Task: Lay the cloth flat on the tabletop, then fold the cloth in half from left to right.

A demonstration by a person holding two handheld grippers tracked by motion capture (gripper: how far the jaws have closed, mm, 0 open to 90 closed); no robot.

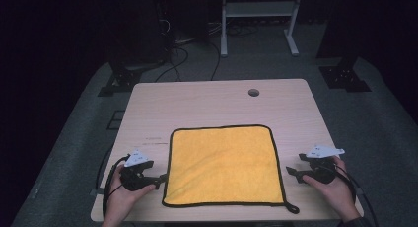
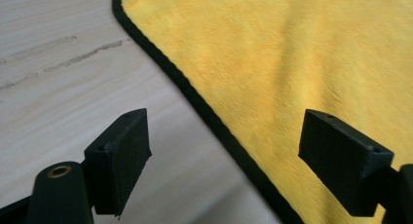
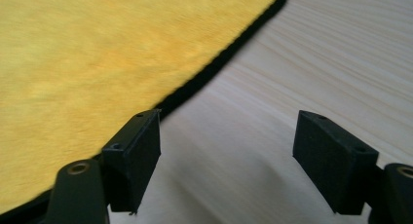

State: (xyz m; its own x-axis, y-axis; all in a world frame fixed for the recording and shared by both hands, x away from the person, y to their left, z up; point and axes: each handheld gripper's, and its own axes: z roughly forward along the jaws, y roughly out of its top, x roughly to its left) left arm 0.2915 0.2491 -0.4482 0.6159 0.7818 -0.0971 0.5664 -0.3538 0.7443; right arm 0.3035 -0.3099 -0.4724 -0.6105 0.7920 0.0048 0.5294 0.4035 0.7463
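Observation:
A yellow cloth (image 1: pixel 224 164) with a black hem lies spread flat on the light wooden table (image 1: pixel 212 98). My left gripper (image 1: pixel 158 180) rests by the cloth's left edge, near its front corner, pointing toward it. In the left gripper view the left gripper (image 2: pixel 229 151) is open, and the hem of the cloth (image 2: pixel 302 63) runs between its jaws without touching them. My right gripper (image 1: pixel 292 172) sits just off the cloth's right edge. In the right gripper view the right gripper (image 3: pixel 234 156) stands open over bare wood, with the cloth (image 3: pixel 97 53) to its left.
A small black loop (image 1: pixel 293 208) sticks out from the cloth's front right corner. A round cable hole (image 1: pixel 253 92) is near the table's far edge. Beyond the table stand a white frame (image 1: pixel 259 19) and floor cables (image 1: pixel 182 54).

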